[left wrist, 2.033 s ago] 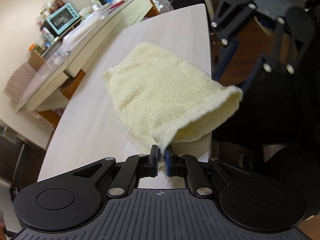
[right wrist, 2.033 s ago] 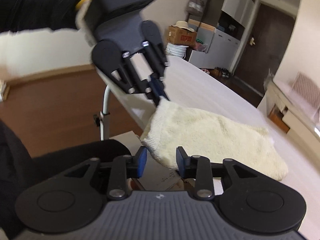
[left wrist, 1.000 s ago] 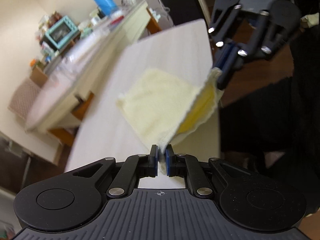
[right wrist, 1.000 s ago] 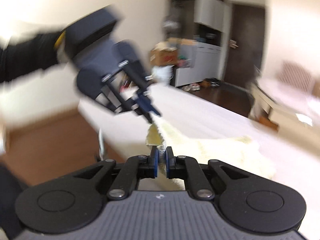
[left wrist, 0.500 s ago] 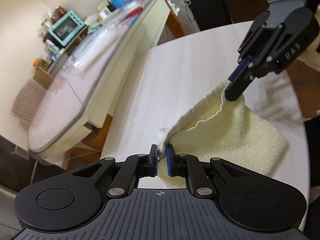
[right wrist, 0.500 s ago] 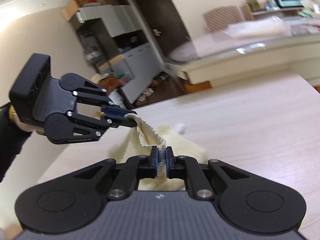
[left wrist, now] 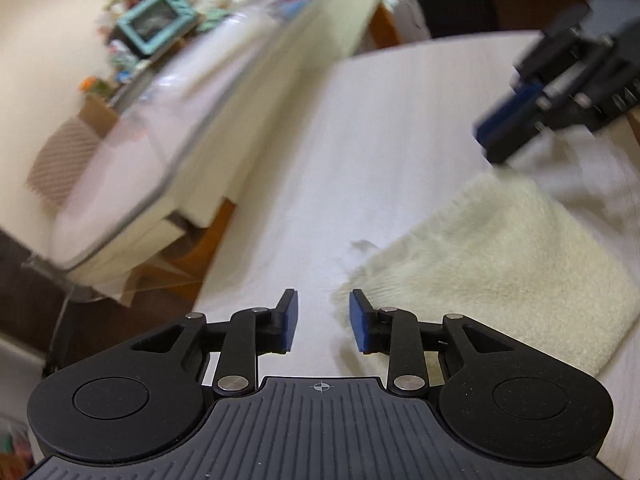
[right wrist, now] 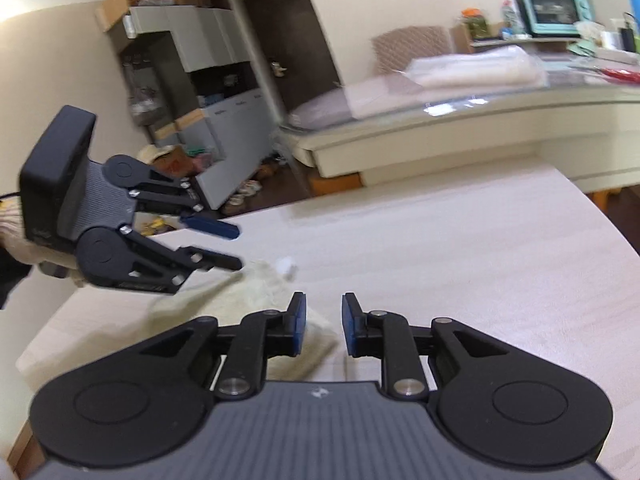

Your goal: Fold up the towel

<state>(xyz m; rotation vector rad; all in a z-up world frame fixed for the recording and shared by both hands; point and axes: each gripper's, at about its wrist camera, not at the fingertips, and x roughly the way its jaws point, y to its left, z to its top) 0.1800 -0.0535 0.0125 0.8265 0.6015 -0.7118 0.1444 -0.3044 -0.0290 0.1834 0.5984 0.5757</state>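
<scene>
Fluffy terry-cloth towel (left wrist: 492, 256) lies on a matt, pale wood-grain table (left wrist: 384, 128).

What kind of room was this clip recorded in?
Most likely a lived-in home kitchen or dining area: a small teal toaster oven sits on a cluttered cream counter, grey storage cabinets line the wall, and a pale yellow terry towel lies on a light wood-grain table.

left claw (left wrist: 323, 322) spread open and empty, folded cream towel (left wrist: 492, 264) flat on pale table (left wrist: 380, 128)

You can read no text, label, brand or number anywhere; any lettering is blurred or too small.
</scene>
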